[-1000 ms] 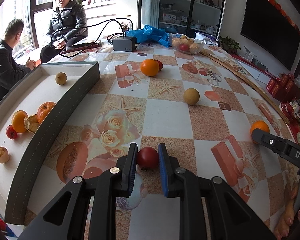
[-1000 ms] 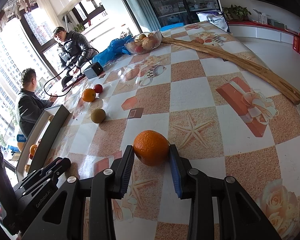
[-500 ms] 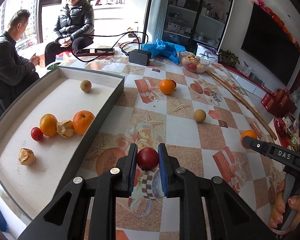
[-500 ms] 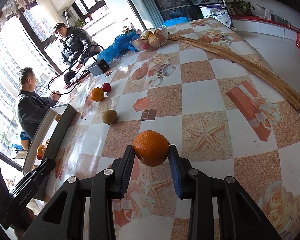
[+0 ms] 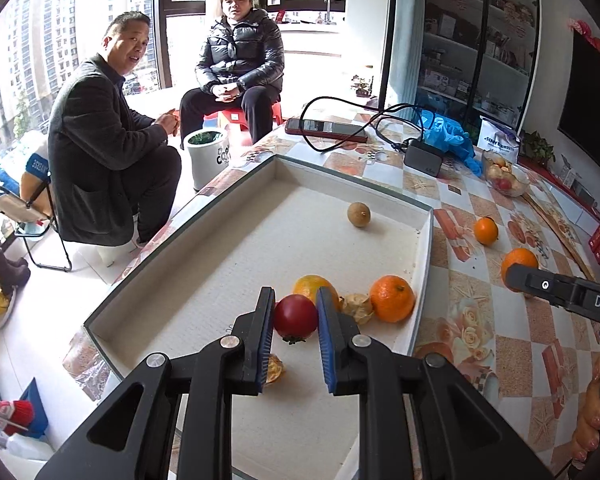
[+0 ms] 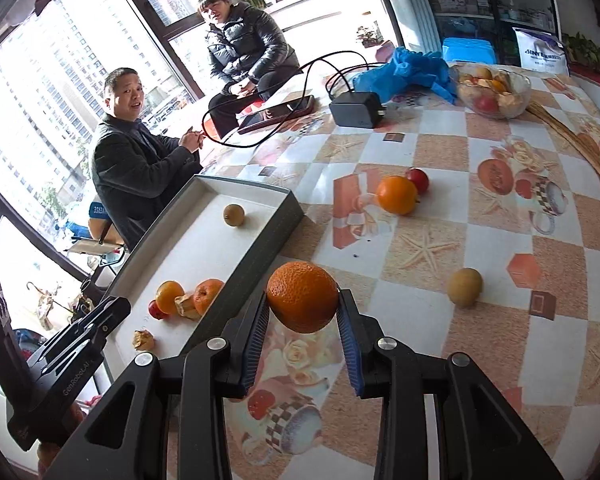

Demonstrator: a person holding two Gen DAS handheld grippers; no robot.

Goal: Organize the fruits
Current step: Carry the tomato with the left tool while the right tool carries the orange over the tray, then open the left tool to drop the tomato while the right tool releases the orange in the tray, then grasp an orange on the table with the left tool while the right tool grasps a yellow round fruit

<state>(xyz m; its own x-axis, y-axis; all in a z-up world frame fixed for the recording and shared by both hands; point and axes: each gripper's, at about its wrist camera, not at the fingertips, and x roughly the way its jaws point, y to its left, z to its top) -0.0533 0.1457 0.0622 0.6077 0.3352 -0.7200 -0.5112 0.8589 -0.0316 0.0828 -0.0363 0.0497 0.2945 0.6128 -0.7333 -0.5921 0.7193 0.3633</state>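
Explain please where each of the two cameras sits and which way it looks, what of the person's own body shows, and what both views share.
Left wrist: on the left gripper, looking down over the white tray; its jaws hold a red tomato; the person's fingers show at lower right.
Right wrist: on the right gripper, looking across the patterned table; its jaws hold an orange; no hand clearly shows.
Shared: the tray, its fruit, and each view shows the other gripper.

Bright window (image 5: 100, 20) daylight, blown highlights, fisheye edges warped
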